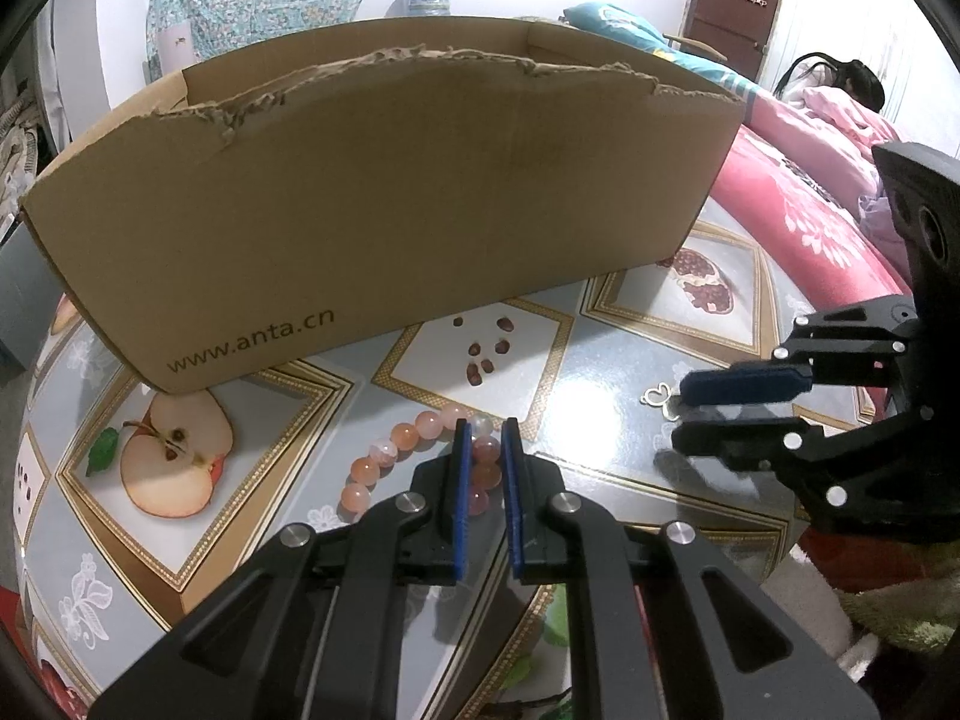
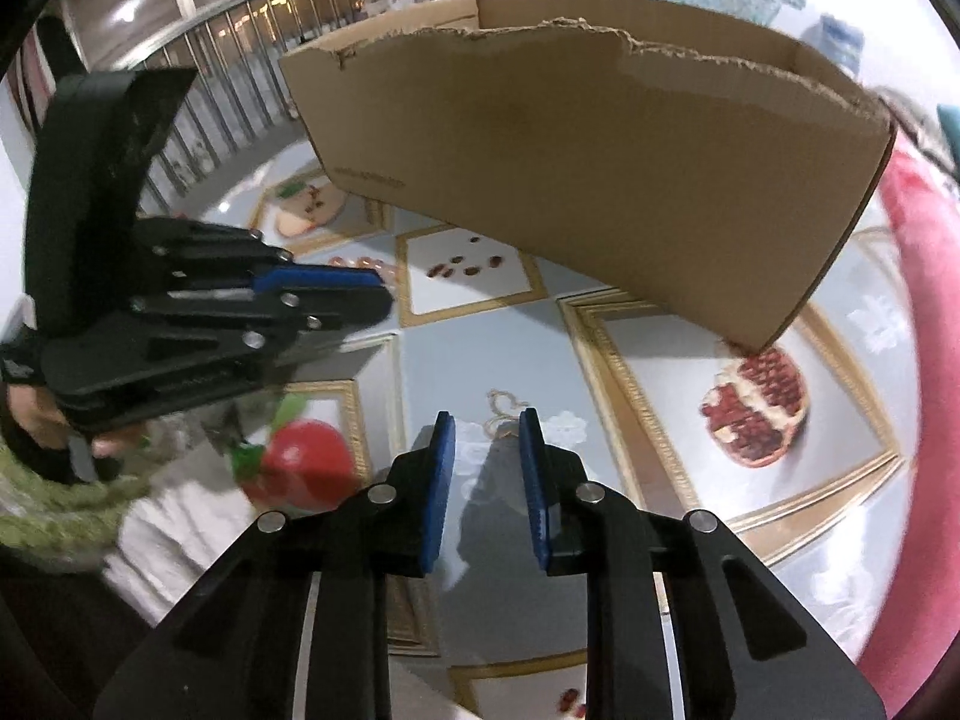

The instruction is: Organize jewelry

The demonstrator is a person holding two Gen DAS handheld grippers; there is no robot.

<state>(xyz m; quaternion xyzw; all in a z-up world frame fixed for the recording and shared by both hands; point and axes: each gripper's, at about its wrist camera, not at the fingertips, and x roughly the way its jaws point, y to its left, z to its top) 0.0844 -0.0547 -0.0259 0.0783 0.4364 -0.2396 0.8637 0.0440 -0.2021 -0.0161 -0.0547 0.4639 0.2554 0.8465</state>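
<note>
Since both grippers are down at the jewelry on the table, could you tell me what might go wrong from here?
1. The left gripper pinches just a few beads of the pink bead bracelet; the rest may swing or slip when lifted.
2. The small gold chain lies flat on the glossy tablecloth, beyond the open right gripper; the pads may skate over it.
3. The cardboard box has a tall wall, which dangling jewelry could catch on.

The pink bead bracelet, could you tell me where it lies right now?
In the left wrist view the pink bead bracelet lies on the table before the cardboard box, part between the left hand-held gripper fingers.
</note>
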